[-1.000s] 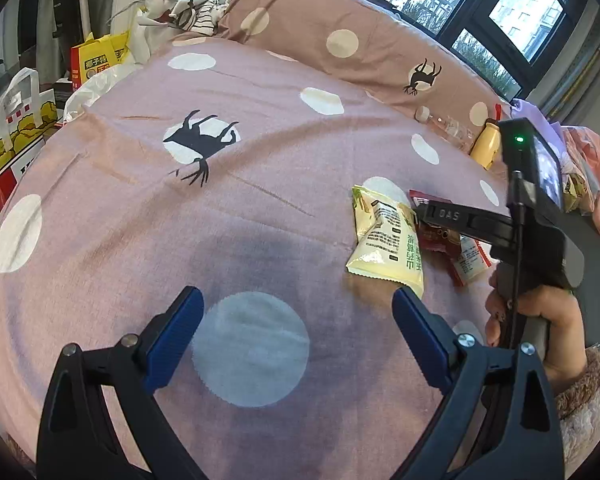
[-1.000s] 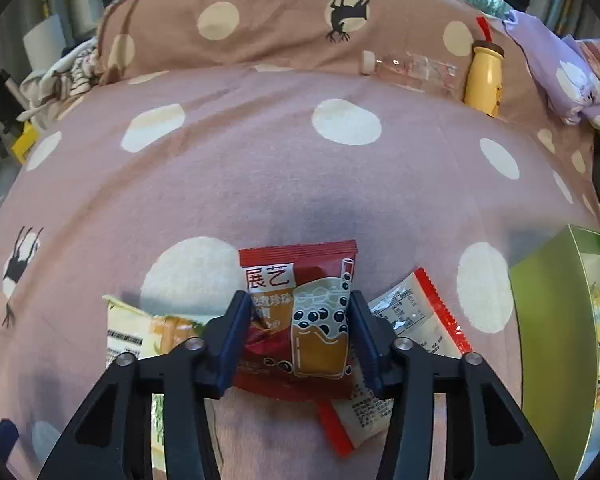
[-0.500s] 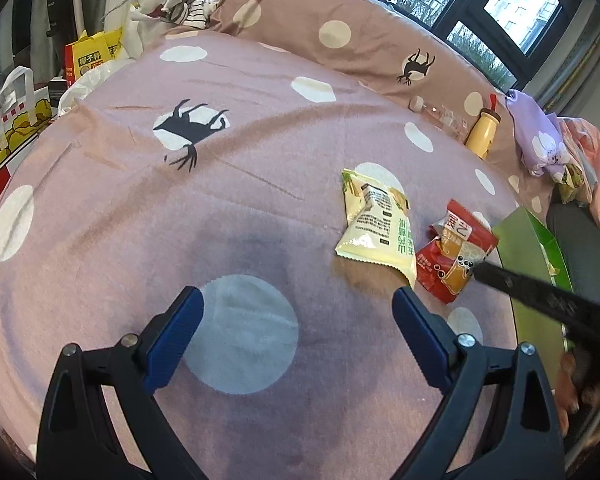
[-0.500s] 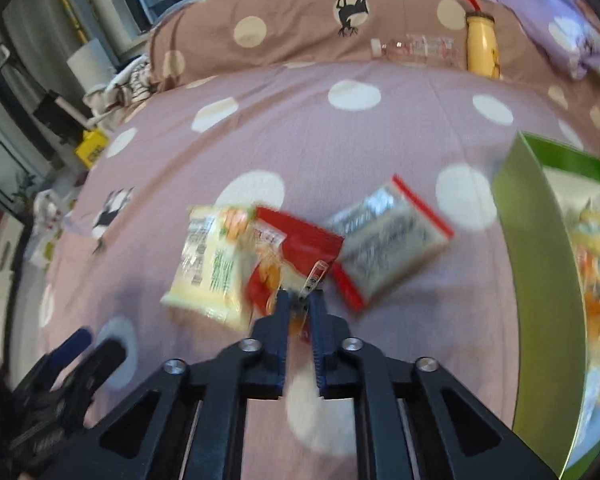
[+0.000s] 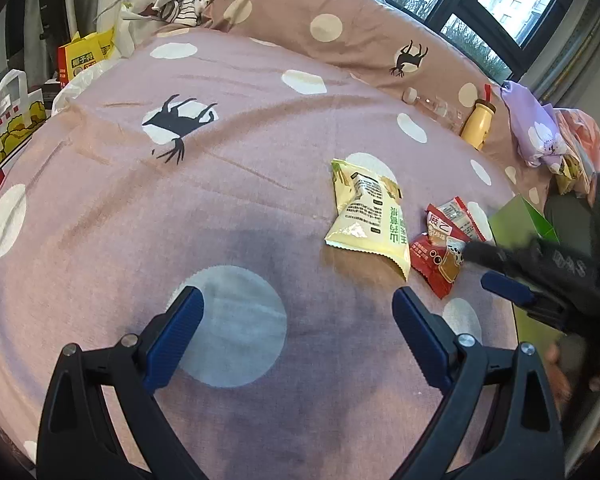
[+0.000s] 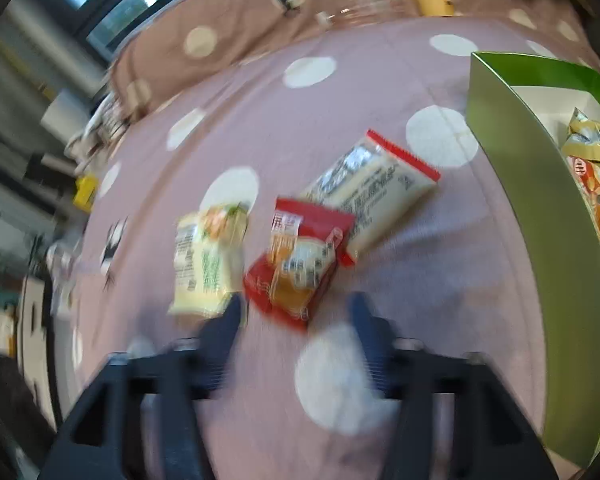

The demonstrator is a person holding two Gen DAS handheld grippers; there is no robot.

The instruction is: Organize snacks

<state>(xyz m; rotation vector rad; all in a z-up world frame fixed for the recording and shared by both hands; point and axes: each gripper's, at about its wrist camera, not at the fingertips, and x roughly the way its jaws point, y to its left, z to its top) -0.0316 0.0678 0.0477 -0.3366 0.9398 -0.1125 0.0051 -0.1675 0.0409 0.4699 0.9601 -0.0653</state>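
Observation:
Three snack packs lie on the pink spotted bedspread: a pale yellow pack [image 5: 370, 218] [image 6: 206, 258], a red bubble-tea pack [image 5: 440, 254] [image 6: 300, 264], and a clear pack with red ends [image 6: 376, 194] partly under the red one. A green box [image 6: 536, 216] at the right holds several snacks [image 6: 596, 176]. My left gripper [image 5: 296, 316] is open and empty, low over the bedspread, left of the packs. My right gripper [image 6: 296, 316] is open just behind the red pack, which lies loose on the bed; the view is blurred. It also shows in the left wrist view [image 5: 488, 268].
A long spotted pillow [image 5: 340, 28] runs along the far side, with a yellow bottle [image 5: 478, 122] and a clear bottle [image 5: 432, 106] against it. Purple and pink bags [image 5: 540, 132] lie at the right. Paper bags [image 5: 4, 132] stand off the bed's left edge.
My right gripper had shut on the red pack and lifted it; now it is open and the pack lies on the bed. The left gripper barely moved.

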